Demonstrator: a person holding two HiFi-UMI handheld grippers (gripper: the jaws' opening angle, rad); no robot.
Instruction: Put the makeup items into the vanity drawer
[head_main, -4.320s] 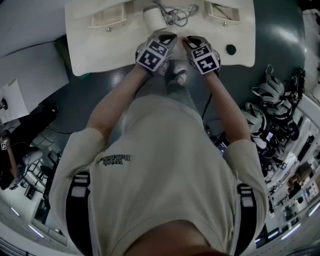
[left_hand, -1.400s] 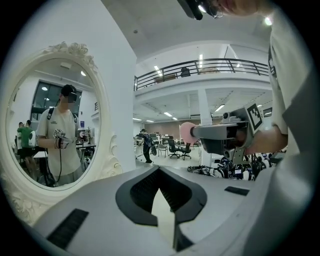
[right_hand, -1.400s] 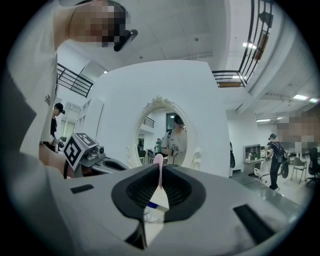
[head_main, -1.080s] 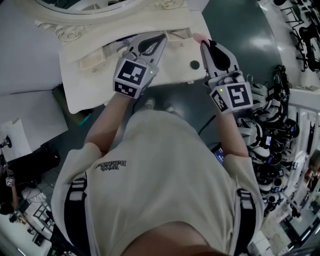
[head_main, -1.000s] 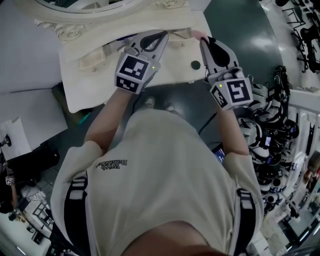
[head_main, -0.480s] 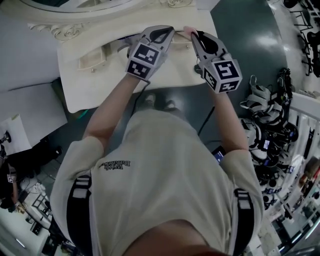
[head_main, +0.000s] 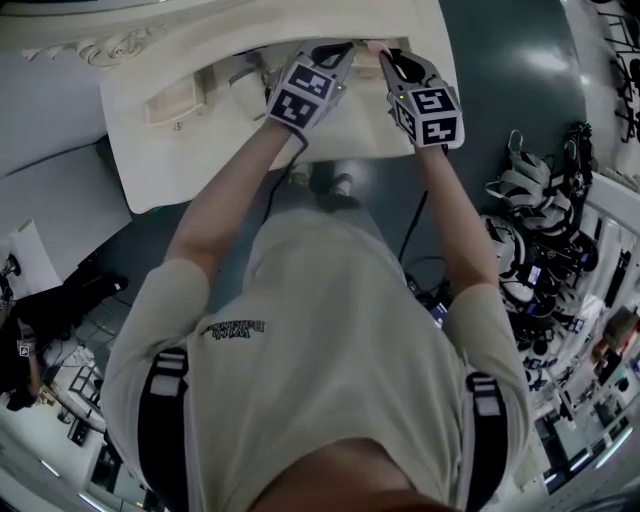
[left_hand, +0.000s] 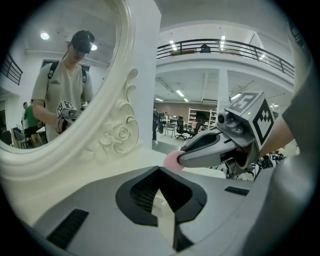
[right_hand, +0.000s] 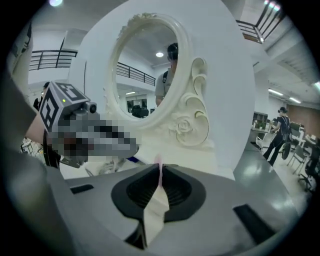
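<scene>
My right claw (head_main: 380, 52) pinches a pink item (left_hand: 171, 161), maybe a puff, mostly hidden. My left claw (head_main: 345, 47) is closed and empty, top centre over the counter (head_main: 180, 160).

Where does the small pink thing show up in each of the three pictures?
Head view: pink item, top edge, at the tip of the right gripper.
Left gripper view: pink item, centre, at that gripper's tip.
Right gripper view: pink item, lower centre, a thin sliver pinched between the jaws.
Shared landmark: the mirror's carved frame.
</scene>
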